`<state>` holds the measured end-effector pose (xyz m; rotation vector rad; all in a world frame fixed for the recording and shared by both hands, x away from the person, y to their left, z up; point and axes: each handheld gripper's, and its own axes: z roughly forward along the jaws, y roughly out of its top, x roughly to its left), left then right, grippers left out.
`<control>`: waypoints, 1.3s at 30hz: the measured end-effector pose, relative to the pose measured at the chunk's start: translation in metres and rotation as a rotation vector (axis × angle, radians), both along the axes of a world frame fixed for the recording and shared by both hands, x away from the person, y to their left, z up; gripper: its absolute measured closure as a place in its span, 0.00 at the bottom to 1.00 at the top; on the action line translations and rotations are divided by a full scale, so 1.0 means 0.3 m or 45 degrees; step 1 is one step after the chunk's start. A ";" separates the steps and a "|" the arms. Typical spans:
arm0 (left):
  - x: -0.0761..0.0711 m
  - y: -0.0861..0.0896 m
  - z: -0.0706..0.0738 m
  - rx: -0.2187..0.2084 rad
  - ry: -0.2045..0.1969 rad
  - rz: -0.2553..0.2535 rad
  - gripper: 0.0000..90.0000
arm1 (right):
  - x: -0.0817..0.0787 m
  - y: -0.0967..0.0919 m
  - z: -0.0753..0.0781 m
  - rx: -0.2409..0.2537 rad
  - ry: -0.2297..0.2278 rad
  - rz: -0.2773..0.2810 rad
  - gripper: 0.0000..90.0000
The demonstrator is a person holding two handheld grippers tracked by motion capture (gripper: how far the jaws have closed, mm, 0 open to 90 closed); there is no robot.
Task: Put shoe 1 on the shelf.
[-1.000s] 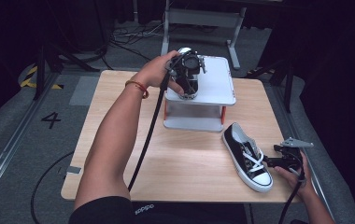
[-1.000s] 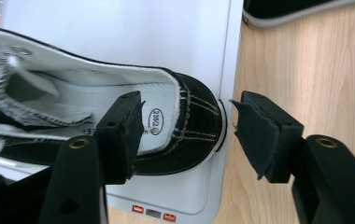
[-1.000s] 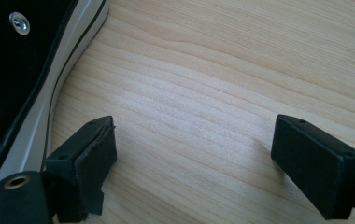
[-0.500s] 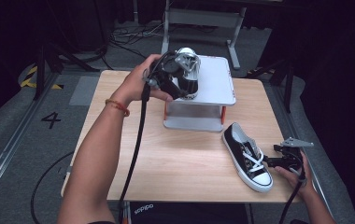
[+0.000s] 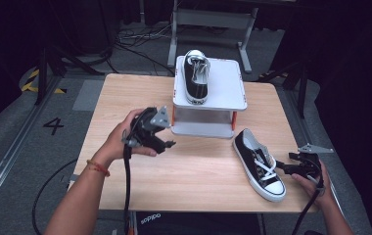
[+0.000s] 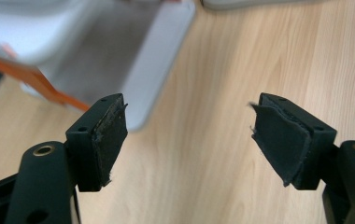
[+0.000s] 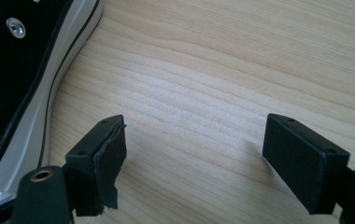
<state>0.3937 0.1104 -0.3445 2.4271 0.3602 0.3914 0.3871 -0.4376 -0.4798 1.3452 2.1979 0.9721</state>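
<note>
Left gripper (image 5: 170, 143) over bare table (image 5: 198, 171), just left of the white stand (image 5: 223, 93) — jaws just opening, nothing between them. One shoe (image 5: 196, 76) sits on top of the stand. Right gripper (image 5: 284, 167) beside the second shoe (image 5: 260, 164) on the table — jaws just narrowing, apart, gripping nothing.

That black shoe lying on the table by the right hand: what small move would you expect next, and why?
Probably the right gripper eases sideways onto the shoe on the table to grasp it. Its jaws stand open with nothing between them, the sole just beside them. The other shoe already sits on the white stand, and the left gripper is empty.
</note>
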 end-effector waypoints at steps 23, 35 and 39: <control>-0.184 0.213 -0.435 -0.104 0.230 0.234 0.23 | -0.012 0.127 0.264 0.079 -0.140 0.181 0.43; -0.199 0.223 -0.459 -0.173 0.205 0.291 0.17 | 0.080 0.368 0.320 -0.018 -0.020 0.308 0.49; -0.199 0.223 -0.460 -0.173 0.205 0.290 0.17 | 0.130 0.424 0.291 -0.032 0.070 0.327 0.54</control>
